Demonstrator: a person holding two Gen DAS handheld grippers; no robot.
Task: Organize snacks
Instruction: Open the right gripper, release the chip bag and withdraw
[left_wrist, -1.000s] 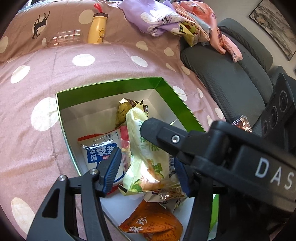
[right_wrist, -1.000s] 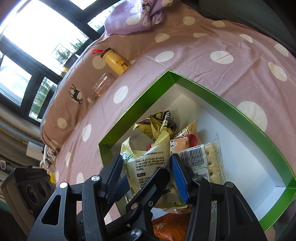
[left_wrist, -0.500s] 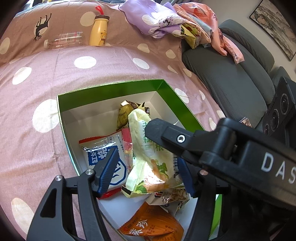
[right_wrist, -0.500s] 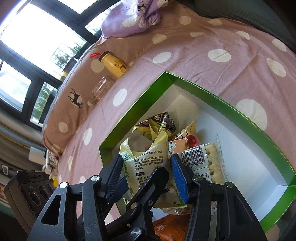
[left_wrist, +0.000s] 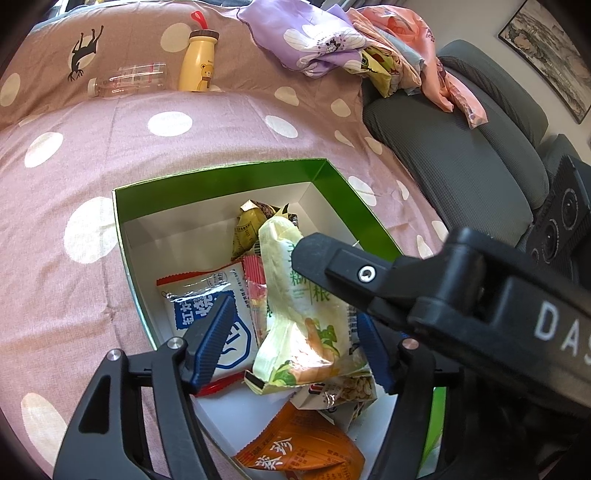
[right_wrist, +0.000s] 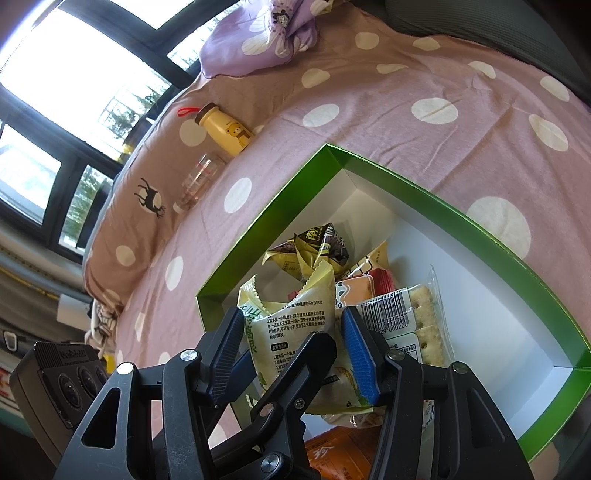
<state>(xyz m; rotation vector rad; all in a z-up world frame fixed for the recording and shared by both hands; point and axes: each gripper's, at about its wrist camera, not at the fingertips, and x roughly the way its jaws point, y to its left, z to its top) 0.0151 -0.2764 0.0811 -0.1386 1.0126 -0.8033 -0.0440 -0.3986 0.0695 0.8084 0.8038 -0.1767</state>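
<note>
A green box with a white inside (left_wrist: 221, 177) (right_wrist: 461, 210) lies on the dotted bedspread and holds several snack packs. A pale yellow-green snack bag (left_wrist: 306, 310) (right_wrist: 295, 325) stands upright in it. Both grippers hover over the box. My left gripper (left_wrist: 291, 343) is open, its blue pads either side of the bag without pressing it. My right gripper (right_wrist: 291, 347) is also open around the same bag. A blue-and-white cracker pack (left_wrist: 210, 306) (right_wrist: 406, 317), an orange pack (left_wrist: 303, 450) and a dark yellow pack (left_wrist: 251, 225) (right_wrist: 314, 247) lie in the box.
A yellow bear bottle (left_wrist: 199, 62) (right_wrist: 225, 129) and a clear bottle (left_wrist: 125, 79) (right_wrist: 195, 181) lie at the back of the bed. Crumpled purple cloth (left_wrist: 310, 40) and clothes sit at the far right. A grey sofa (left_wrist: 461, 147) stands to the right.
Both grippers have drawn back slightly from the box. The pale bag stays upright between the pads. Nothing was taken hold of.
</note>
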